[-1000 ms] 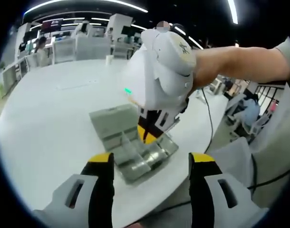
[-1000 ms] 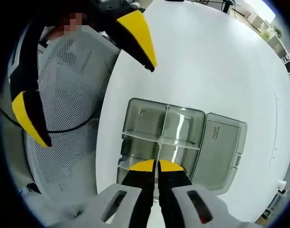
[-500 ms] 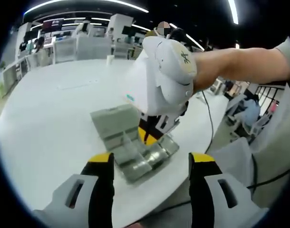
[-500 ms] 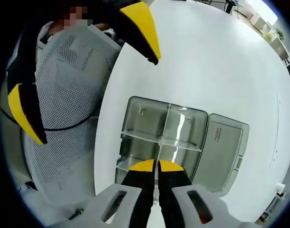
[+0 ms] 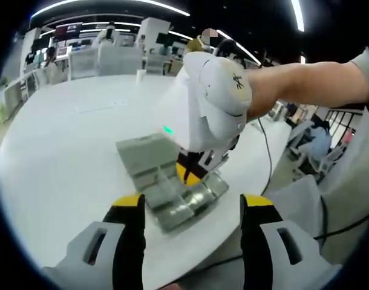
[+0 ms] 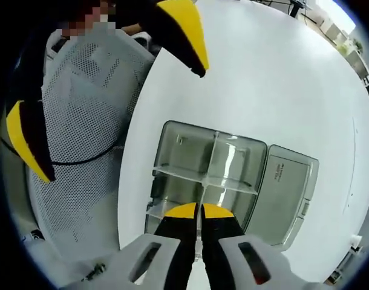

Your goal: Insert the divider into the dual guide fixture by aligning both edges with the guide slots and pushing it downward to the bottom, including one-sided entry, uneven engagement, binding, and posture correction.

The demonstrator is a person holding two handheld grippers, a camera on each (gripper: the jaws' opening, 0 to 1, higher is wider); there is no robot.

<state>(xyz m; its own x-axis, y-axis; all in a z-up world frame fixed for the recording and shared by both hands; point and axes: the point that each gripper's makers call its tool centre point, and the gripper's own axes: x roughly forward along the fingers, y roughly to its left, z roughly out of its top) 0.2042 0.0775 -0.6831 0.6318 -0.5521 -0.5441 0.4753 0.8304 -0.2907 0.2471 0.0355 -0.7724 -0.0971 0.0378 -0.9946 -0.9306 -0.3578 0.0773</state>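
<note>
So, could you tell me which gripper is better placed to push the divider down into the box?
The right gripper: it is shut on the clear divider, directly above the box. The left gripper hangs open, off to the side.

A grey translucent fixture [image 6: 208, 175] on a white table [image 6: 263, 78]; yellow-tipped black fingers [image 6: 184, 212]; white mesh chair [image 6: 75, 139].
</note>
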